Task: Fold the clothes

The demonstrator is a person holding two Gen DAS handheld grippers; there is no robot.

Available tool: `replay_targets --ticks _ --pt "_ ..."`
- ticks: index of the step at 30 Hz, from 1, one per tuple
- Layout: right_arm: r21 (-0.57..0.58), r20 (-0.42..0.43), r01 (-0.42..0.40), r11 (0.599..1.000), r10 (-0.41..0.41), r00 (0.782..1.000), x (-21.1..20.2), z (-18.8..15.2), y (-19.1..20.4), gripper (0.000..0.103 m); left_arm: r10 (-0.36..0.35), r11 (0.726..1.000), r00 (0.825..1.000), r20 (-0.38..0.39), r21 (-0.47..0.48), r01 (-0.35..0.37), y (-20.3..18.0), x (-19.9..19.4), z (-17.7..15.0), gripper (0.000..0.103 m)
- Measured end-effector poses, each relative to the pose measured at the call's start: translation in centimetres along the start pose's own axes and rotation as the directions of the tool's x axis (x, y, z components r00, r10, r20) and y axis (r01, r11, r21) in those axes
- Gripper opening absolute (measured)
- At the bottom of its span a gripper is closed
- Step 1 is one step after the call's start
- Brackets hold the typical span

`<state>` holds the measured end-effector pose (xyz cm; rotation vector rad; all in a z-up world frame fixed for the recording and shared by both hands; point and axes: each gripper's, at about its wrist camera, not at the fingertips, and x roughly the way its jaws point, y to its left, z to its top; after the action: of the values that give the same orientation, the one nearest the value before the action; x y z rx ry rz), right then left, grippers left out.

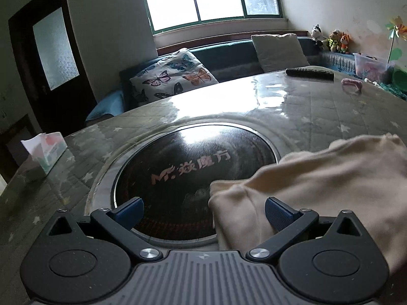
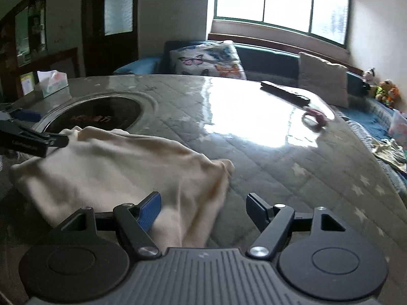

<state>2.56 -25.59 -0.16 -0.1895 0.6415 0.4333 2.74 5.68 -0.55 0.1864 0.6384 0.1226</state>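
On the glossy quilted desk (image 2: 254,152), we see the cream garment (image 2: 122,167) lying beside the round hob (image 1: 193,175), left gripper (image 1: 203,213) and right gripper (image 2: 203,208) fingers spread wide, gripping nothing.

Ahead of your left gripper (image 1: 203,211), the dark round hob plate (image 1: 178,167) set in the worktop (image 1: 318,111) carries pale lettering reading "Mr." followed by four Chinese characters. From your right gripper (image 2: 203,208), the same lettering shows far to the left, too dim to read. The tissue box (image 1: 48,152) print is illegible.
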Motion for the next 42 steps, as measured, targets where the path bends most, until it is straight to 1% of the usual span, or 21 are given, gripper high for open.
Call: replay_targets --ticks 4,7,9,11,13,15,19,21,24,26,28,30,33,36,40,41,42 --pt "0.008 0.001 0.031 0.999 -0.031 1.000 -1.0 -1.3 -0.4 0.077 0.009 1.000 1.000 0.012 0.000 -0.009 0.1 -0.8 -0.7 0.103" --pt "0.011 0.012 0.038 0.999 -0.038 0.999 -1.8 -1.7 -0.5 0.077 0.018 1.000 1.000 0.026 0.000 -0.018 0.2 -1.6 -0.9 0.103" --pt "0.005 0.045 0.058 0.998 -0.058 0.997 -2.9 -1.6 -0.4 0.077 0.020 1.000 1.000 0.024 -0.007 -0.020 0.2 -1.9 -1.2 0.103" --pt "-0.003 0.056 0.063 0.998 -0.062 0.996 -3.4 -1.9 -0.2 0.078 0.022 1.000 1.000 0.022 -0.013 -0.021 0.3 -2.2 -1.6 0.103" --pt "-0.007 0.020 0.047 0.999 -0.047 0.999 -3.0 -2.7 -0.2 0.078 0.033 0.999 0.999 0.008 -0.015 -0.033 0.3 -2.1 -2.2 0.103" --pt "-0.005 0.024 0.041 0.999 -0.041 0.999 -3.1 -3.1 -0.1 0.078 0.032 0.999 0.999 0.008 -0.027 -0.031 0.5 -2.3 -2.4 0.103" --pt "-0.008 0.049 0.060 0.998 -0.059 0.997 -4.0 -2.4 -0.3 0.078 0.035 0.999 0.999 0.012 -0.039 -0.034 0.7 -3.0 -2.5 0.103" --pt "0.007 0.069 0.049 0.999 -0.049 0.996 -4.2 -1.9 -0.4 0.078 0.038 0.998 0.999 0.012 -0.041 -0.037 0.7 -3.0 -2.6 0.103" --pt "0.000 0.051 0.057 0.998 -0.057 0.997 -3.0 -1.9 -0.3 0.078 0.041 0.998 0.999 -0.001 -0.053 -0.041 0.8 -2.8 -2.8 0.103" --pt "-0.012 0.025 0.060 0.998 -0.059 0.998 -2.2 -2.4 -0.3 0.078 0.038 0.997 0.999 -0.004 -0.066 -0.038 1.0 -2.9 -2.7 0.103" --pt "-0.007 0.032 0.054 0.999 -0.054 0.998 -2.5 -2.1 -0.5 0.078 0.033 0.997 0.999 -0.002 -0.071 -0.033 1.3 -3.1 -2.4 0.103" --pt "-0.014 0.053 0.070 0.997 -0.069 0.996 -2.6 -1.5 -0.6 0.078 0.031 0.996 1.000 0.006 -0.079 -0.030 1.5 -3.1 -2.0 0.103" --pt "-0.005 0.069 0.077 0.997 -0.077 0.995 -1.8 -0.3 -1.0 0.078 0.041 0.995 0.999 0.010 -0.089 -0.040 1.6 -2.6 -1.3 0.103" --pt "-0.006 0.075 0.089 0.996 -0.088 0.993 -0.2 0.6 -1.2 0.078 0.052 0.995 0.999 -0.004 -0.090 -0.052 1.6 -1.6 -1.0 0.103" --pt "-0.009 0.028 0.107 0.994 -0.106 0.994 2.3 0.7 -1.6 0.077 0.082 0.994 0.996 -0.034 -0.063 -0.084 1.7 -0.4 -1.4 0.103" --pt "-0.014 0.012 0.117 0.993 -0.117 0.993 2.8 0.6 -1.7 0.077 0.076 0.995 0.996 -0.043 -0.067 -0.079 1.8 -0.2 -1.6 0.103" --pt "-0.005 0.011 0.109 0.994 -0.109 0.994 2.7 0.6 -1.9 0.077 0.066 0.995 0.997 -0.045 -0.077 -0.070 2.1 -0.2 -1.6 0.103"
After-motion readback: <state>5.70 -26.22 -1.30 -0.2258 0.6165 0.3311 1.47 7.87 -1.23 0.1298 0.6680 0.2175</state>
